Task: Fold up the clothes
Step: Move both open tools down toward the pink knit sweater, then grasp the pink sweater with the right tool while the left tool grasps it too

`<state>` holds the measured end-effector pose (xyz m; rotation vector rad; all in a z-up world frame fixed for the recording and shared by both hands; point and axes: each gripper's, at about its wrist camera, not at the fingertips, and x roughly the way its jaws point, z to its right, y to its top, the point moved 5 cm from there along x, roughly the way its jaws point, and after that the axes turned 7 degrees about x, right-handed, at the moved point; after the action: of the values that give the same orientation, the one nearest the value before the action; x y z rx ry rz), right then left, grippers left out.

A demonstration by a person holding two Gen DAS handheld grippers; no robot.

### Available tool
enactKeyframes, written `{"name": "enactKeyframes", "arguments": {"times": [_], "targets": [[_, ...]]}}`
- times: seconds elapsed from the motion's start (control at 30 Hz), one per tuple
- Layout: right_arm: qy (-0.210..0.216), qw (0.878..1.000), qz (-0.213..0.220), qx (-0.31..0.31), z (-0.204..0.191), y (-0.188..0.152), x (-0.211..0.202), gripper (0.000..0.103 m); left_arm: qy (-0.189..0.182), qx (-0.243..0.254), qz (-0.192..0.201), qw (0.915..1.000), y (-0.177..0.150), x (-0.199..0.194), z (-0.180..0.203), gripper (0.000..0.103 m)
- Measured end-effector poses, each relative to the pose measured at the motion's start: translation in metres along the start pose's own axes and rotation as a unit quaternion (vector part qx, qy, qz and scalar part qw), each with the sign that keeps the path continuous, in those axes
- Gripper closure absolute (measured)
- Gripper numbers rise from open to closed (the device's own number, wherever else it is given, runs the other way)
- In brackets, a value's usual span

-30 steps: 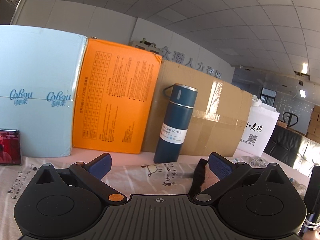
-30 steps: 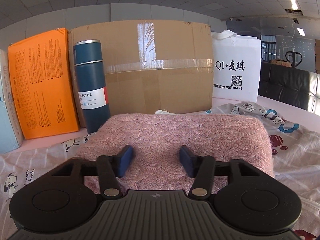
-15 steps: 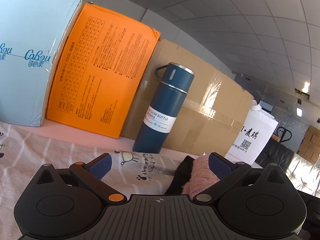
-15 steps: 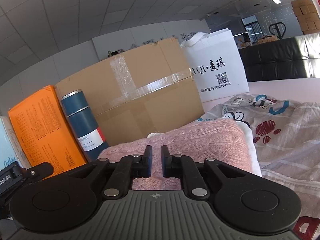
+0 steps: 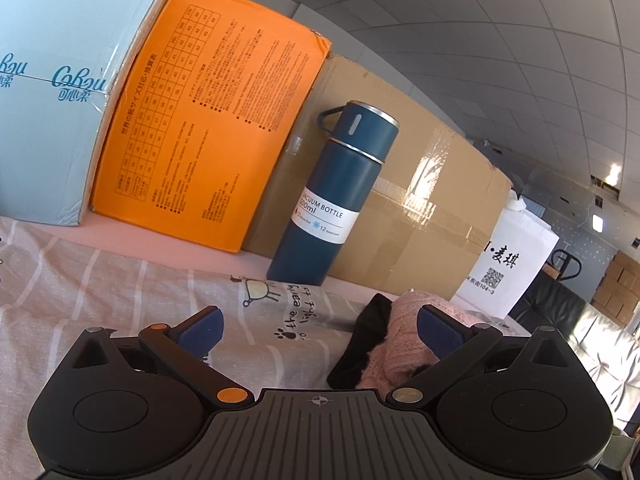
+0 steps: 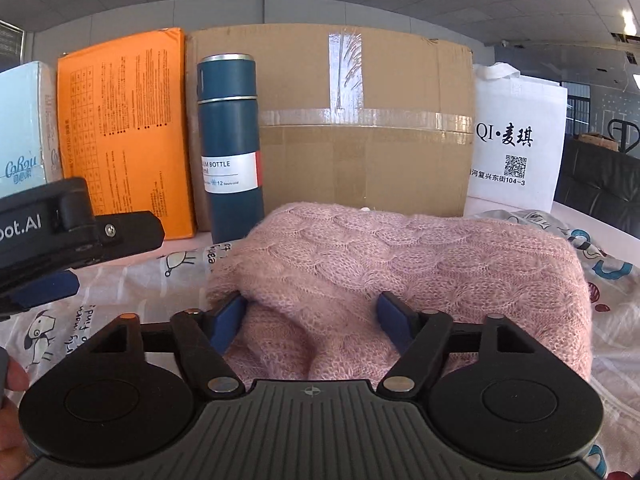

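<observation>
A folded pink cable-knit sweater lies on the printed sheet, right in front of my right gripper. The right gripper's jaws stand open, one on each side of a fold of the knit. In the left wrist view the sweater's end shows at lower right with a black piece of cloth beside it. My left gripper is open and empty above the sheet, its right finger close to the sweater. The left gripper also shows at the left of the right wrist view.
A row stands along the back: a light blue box, an orange box, a dark blue vacuum bottle, a taped cardboard box and a white bag. A black sofa is at the far right.
My right gripper, shut half a second ago, has opened around the sweater's fold. My left gripper has stayed open and shifted closer toward the sweater's left end.
</observation>
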<state>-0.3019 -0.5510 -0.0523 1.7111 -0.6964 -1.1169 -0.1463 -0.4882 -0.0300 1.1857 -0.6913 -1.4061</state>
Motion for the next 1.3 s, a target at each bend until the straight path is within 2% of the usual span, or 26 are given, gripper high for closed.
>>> {"name": "enactKeyframes", "arguments": {"times": [0.03,0.07,0.13,0.2,0.33,0.47,0.53,0.57,0.67,0.73,0.77,0.8,0.9,1.03,1.1,1.17,1.3], "targets": [[-0.001,1.0,0.008,0.012,0.004,0.001,-0.002,0.074,-0.003,-0.001,-0.001,1.0,0.0,0.0,0.001,0.0],[-0.003,1.0,0.012,0.029,0.01,0.002,-0.004,0.082,-0.006,-0.003,-0.003,1.0,-0.001,0.001,0.001,0.0],[0.001,0.997,0.025,0.07,0.023,0.007,-0.01,0.089,-0.012,-0.002,-0.01,0.9999,-0.002,0.004,0.003,0.0],[0.002,0.993,0.05,0.106,0.036,0.013,-0.021,0.09,-0.018,0.004,-0.017,0.9997,-0.005,0.008,0.006,0.0],[-0.006,0.98,0.114,0.162,0.06,0.025,-0.045,0.09,-0.036,0.065,-0.047,0.9961,-0.016,0.02,0.031,0.0],[-0.008,0.965,0.144,0.219,0.084,0.03,-0.057,0.09,-0.055,0.129,-0.078,0.9871,-0.027,0.033,0.057,0.001],[-0.003,0.961,0.151,0.23,0.088,0.03,-0.06,0.09,-0.064,0.16,-0.093,0.9807,-0.033,0.039,0.069,0.005],[-0.001,0.96,0.154,0.233,0.089,0.03,-0.061,0.09,-0.069,0.176,-0.1,0.9769,-0.036,0.042,0.075,0.012],[0.007,0.96,0.154,0.233,0.087,0.03,-0.061,0.09,-0.077,0.218,-0.121,0.9652,-0.045,0.05,0.091,0.049],[0.014,0.962,0.152,0.228,0.084,0.03,-0.061,0.09,-0.085,0.222,-0.11,0.965,-0.045,0.046,0.093,0.068],[0.017,0.962,0.153,0.225,0.082,0.029,-0.061,0.09,-0.091,0.221,-0.1,0.9659,-0.044,0.042,0.093,0.081],[0.02,0.962,0.157,0.223,0.08,0.03,-0.063,0.09,-0.098,0.22,-0.092,0.9662,-0.042,0.039,0.093,0.083],[0.049,0.956,0.198,0.212,0.075,0.031,-0.076,0.09,-0.102,0.224,-0.059,0.9674,-0.037,0.025,0.097,0.086],[0.089,0.946,0.263,0.165,0.057,0.03,-0.097,0.09,-0.086,0.233,0.018,0.9684,-0.01,-0.009,0.098,0.087],[0.125,0.939,0.28,0.157,0.051,0.029,-0.106,0.09,-0.078,0.237,0.057,0.9667,0.004,-0.027,0.098,0.087],[0.153,0.933,0.293,0.146,0.046,0.028,-0.114,0.09,-0.067,0.236,0.066,0.9671,0.01,-0.048,0.086,0.087],[0.179,0.927,0.316,0.089,0.029,0.022,-0.129,0.09,-0.046,0.234,0.076,0.9681,0.021,-0.089,0.057,0.087]]}}
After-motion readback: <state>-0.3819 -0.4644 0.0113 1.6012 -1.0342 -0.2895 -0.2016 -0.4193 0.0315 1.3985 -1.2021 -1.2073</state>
